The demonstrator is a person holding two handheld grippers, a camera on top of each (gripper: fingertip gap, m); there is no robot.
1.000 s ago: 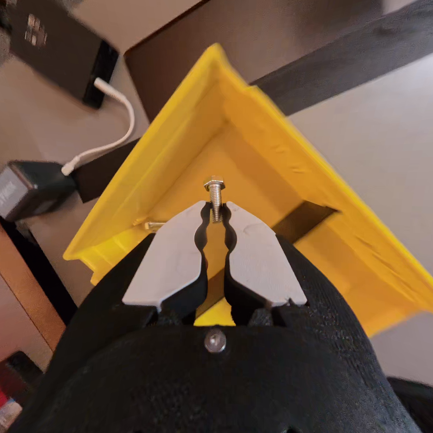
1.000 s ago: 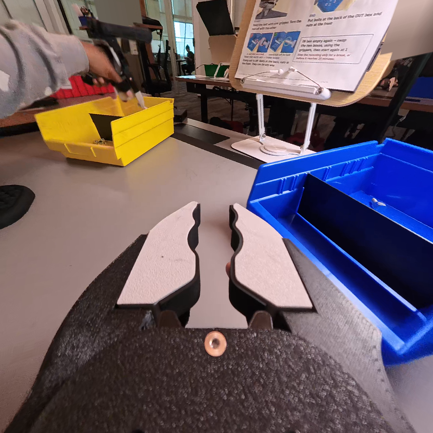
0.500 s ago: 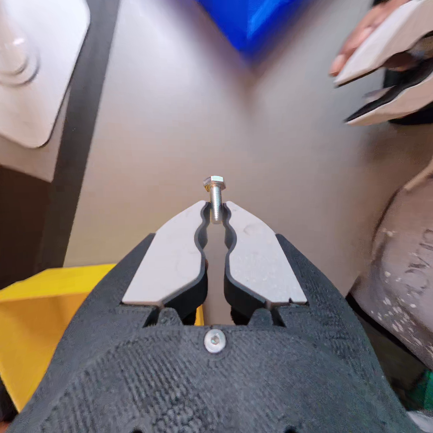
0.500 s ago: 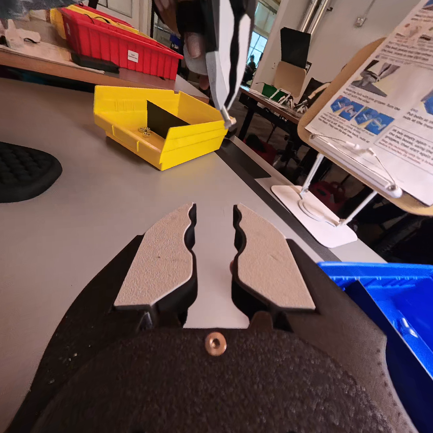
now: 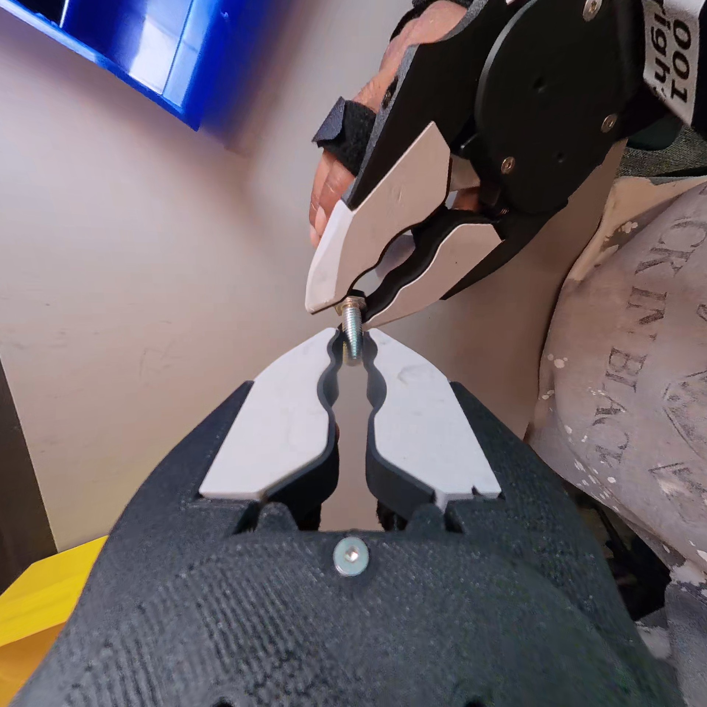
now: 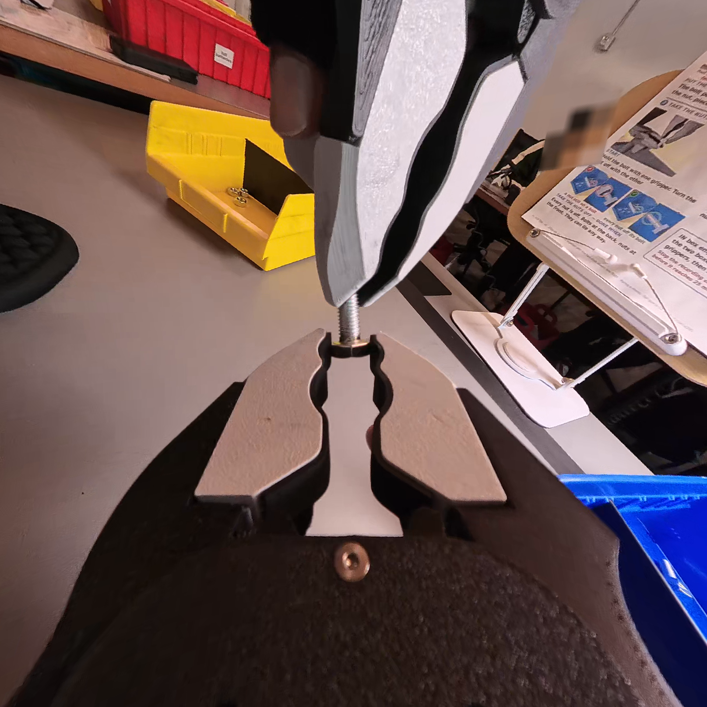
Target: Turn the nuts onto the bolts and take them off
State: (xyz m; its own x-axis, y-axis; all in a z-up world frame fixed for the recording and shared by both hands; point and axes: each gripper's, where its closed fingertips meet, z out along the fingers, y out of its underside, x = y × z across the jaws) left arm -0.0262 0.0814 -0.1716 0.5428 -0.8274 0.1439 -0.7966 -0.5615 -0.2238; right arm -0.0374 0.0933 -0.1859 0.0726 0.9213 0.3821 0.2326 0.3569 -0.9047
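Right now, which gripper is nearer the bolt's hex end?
Right. The right gripper has its fingertips closed on the hex end; the left gripper clamps the bolt farther along, on the threaded shank.

Silver threaded steel bolt (image 5: 351,336) held in mid-air, its hex end caught from the other side.

In the left wrist view the bolt's shank runs from the 6 o'clock side up toward 12, its lower threads pinched between pale jaws, its brass-toned hex end (image 5: 350,305) nipped at the tips of the second pair coming in from 2 o'clock. In the right wrist view the same shank (image 6: 349,320) stands upright, the hex piece (image 6: 351,349) seated crosswise at its lower end. Whether that piece is head or nut cannot be told. Three small loose brass-coloured hex nuts (image 6: 238,194) lie clustered at 10 o'clock, in the front compartment of a yellow plastic bin (image 6: 214,214).
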